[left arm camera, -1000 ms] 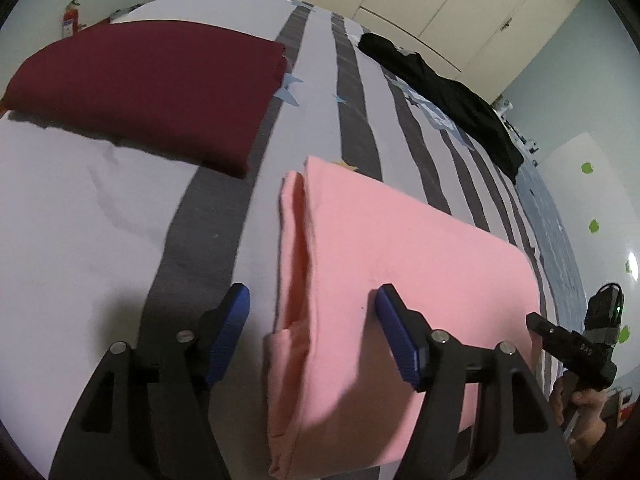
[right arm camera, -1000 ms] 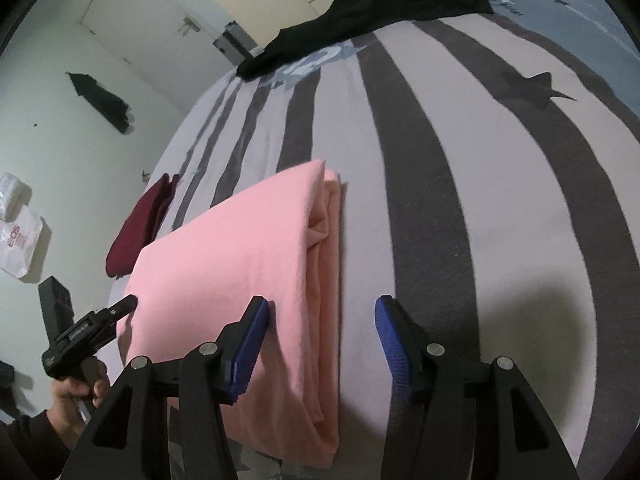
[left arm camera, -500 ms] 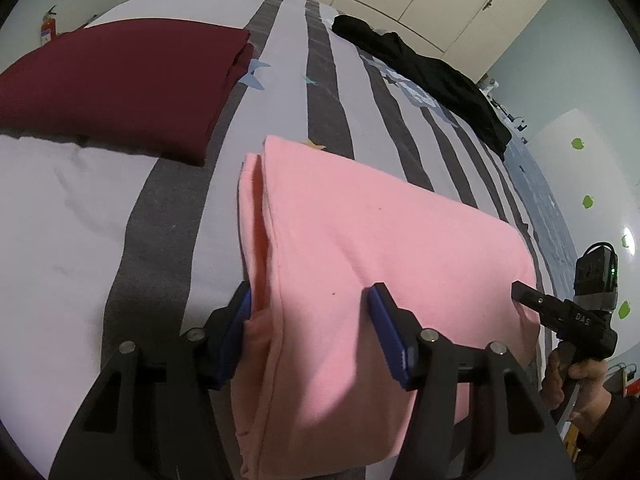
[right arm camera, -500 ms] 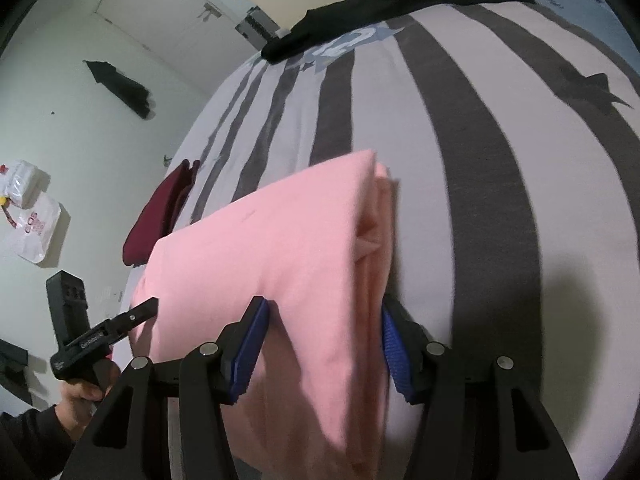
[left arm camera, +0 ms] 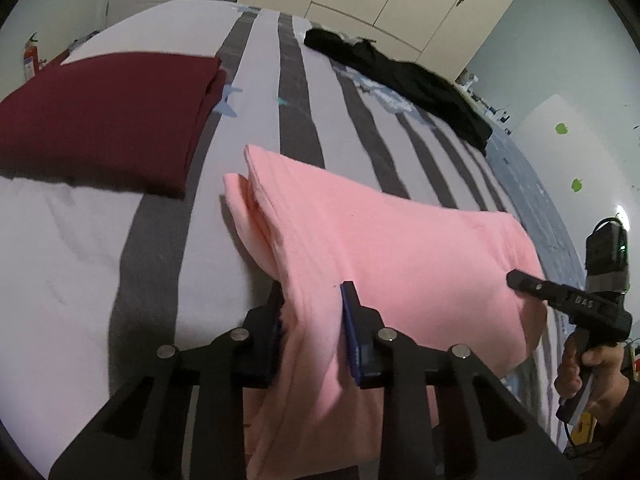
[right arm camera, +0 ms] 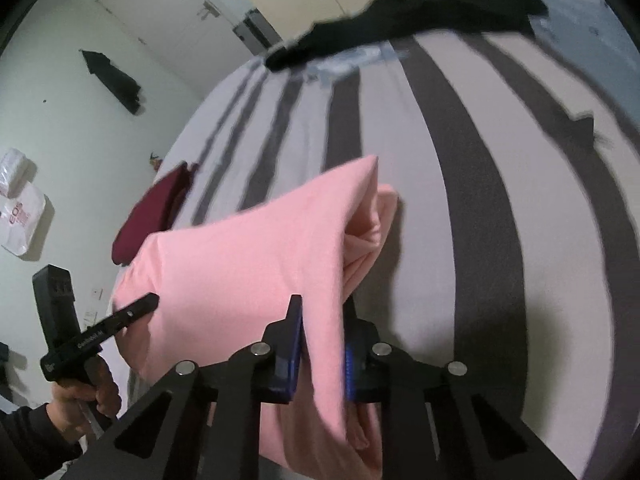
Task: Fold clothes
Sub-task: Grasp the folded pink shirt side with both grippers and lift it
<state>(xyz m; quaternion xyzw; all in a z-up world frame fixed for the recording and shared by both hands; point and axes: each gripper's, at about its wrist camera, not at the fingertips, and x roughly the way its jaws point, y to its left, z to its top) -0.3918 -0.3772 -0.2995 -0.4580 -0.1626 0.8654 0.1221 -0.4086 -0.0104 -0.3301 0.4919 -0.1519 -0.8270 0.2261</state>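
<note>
Left gripper: the black two-finger left gripper (left arm camera: 311, 316) with blue pads sits at the lower centre of the left wrist view; its jaws are closing and already pinch a bunched fold of cloth between the pads
Right gripper: the black two-finger right gripper (right arm camera: 322, 334) with blue pads sits at the lower centre of the right wrist view; its jaws are closing too, narrow, with a thick fold of cloth squeezed between the pads
Held item: a folded pink fabric garment (left arm camera: 384, 248) spans the middle of both views, gripped at its two near corners, its near edge raised off the bedding while its far edge lies on the bed
Surface: a bed cover of white and dark grey stripes (left arm camera: 292, 92) fills most of each view beneath the pink garment
Other clothes: a folded dark red garment (left arm camera: 108, 116) lies flat at the upper left of the left wrist view, well apart from the pink one; a crumpled black garment (left arm camera: 400, 76) lies at the far end of the bed, upper right
Hands: a hand (left arm camera: 588, 372) at the right edge of the left wrist view grips the other tool's handle
</note>
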